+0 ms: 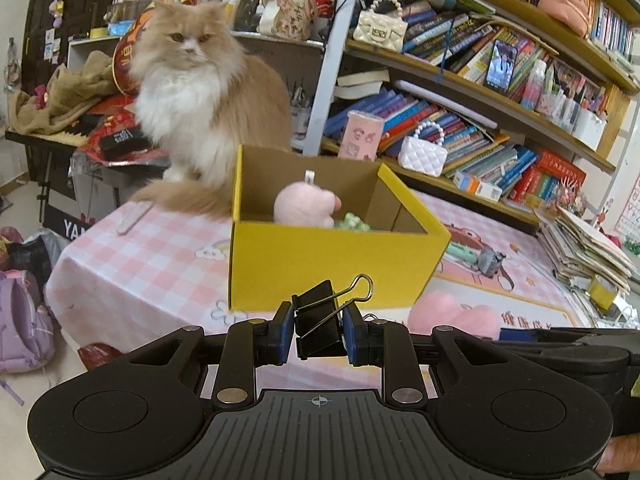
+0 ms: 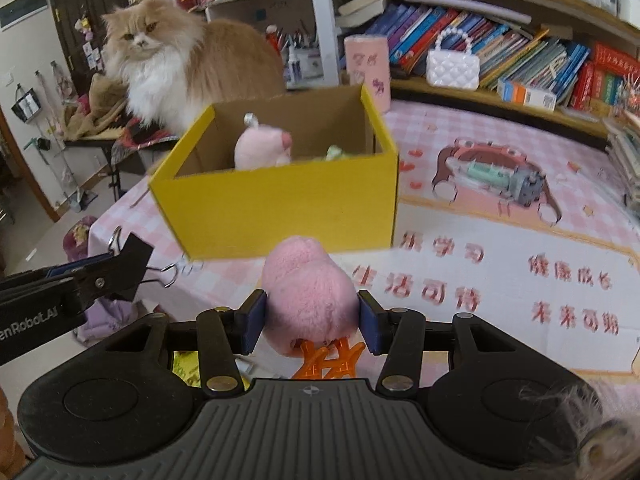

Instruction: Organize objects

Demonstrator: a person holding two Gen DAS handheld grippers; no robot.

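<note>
Both grippers face the yellow box (image 2: 280, 196) at the tabletop's far-left corner: left gripper (image 1: 319, 334) clamps a binder clip (image 1: 320, 320), right gripper (image 2: 311, 320) squeezes a pink plush (image 2: 310, 296).

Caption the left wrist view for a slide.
Left gripper holds black binder clip before yellow box, cat watching.

Left hand-held gripper (image 1: 319, 334) and right hand-held gripper (image 2: 311, 322), both clamped, side by side.
</note>
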